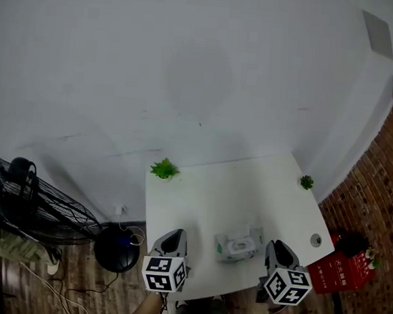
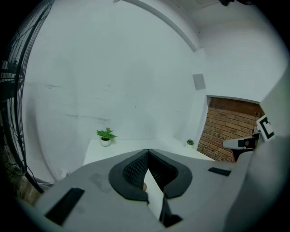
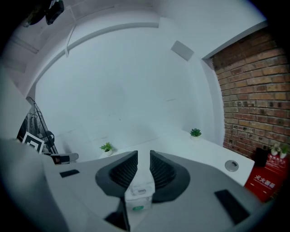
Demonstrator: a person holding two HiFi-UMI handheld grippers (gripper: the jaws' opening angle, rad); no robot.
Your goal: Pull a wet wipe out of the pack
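Observation:
The wet wipe pack (image 1: 239, 245) lies flat near the white table's (image 1: 207, 194) front edge; it is pale, with a white flip lid on top. My left gripper (image 1: 171, 241) hovers to its left and my right gripper (image 1: 278, 251) to its right, both apart from it. In the left gripper view the left gripper (image 2: 147, 152) has its dark pads meeting at the tips, with nothing held. The right gripper (image 3: 143, 157) shows a narrow gap between its pads, and the pack (image 3: 139, 192) appears through that gap, lower down, not gripped.
Two small potted plants stand at the table's far corners, one left (image 1: 164, 169) and one right (image 1: 306, 182). A cable grommet (image 1: 316, 240) sits near the right edge. A black fan (image 1: 23, 207) stands on the floor at left, a red box (image 1: 340, 271) by the brick wall at right.

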